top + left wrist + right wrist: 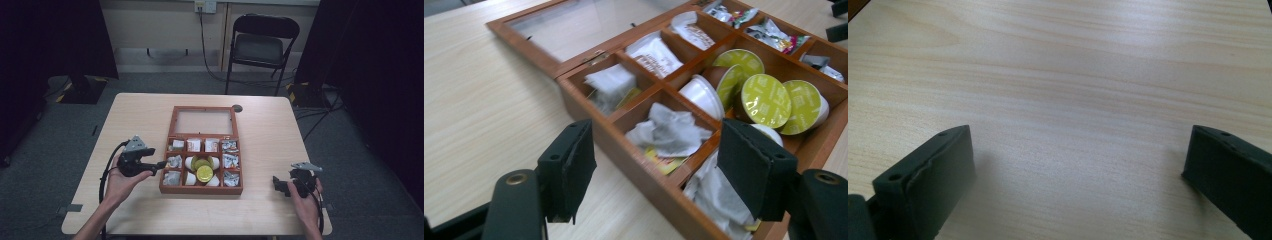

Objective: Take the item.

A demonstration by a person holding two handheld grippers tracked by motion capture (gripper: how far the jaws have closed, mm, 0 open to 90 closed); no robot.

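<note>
**Still outside the box: where the left reach could slip**

Plainly, the work in hand centres on the box [201,189], a wooden tray of compartments lying open at the middle of the table [260,145], its glass lid [204,121] folded flat behind it. The nearest cells on its left side hold crumpled tea bags [670,132]; the middle cells hold pods [766,100] with green foil tops, some lying on their sides.

The left gripper [161,164] hangs just beside the box's left wall, jaws parted with nothing between them. In the left gripper view one pad [758,172] sits above the near cells and the other is outside the wall, so a straight descent would likely straddle the wood and pinch the rim rather than a bag. The bags are thin and tangled; a shallow pinch could lift two, or drag a tag and spill its neighbours. A push on the wall might shove the box.

The right gripper [281,185] rests on bare table, well apart to the right, jaws wide and empty; it isn't bracing the box.
</note>
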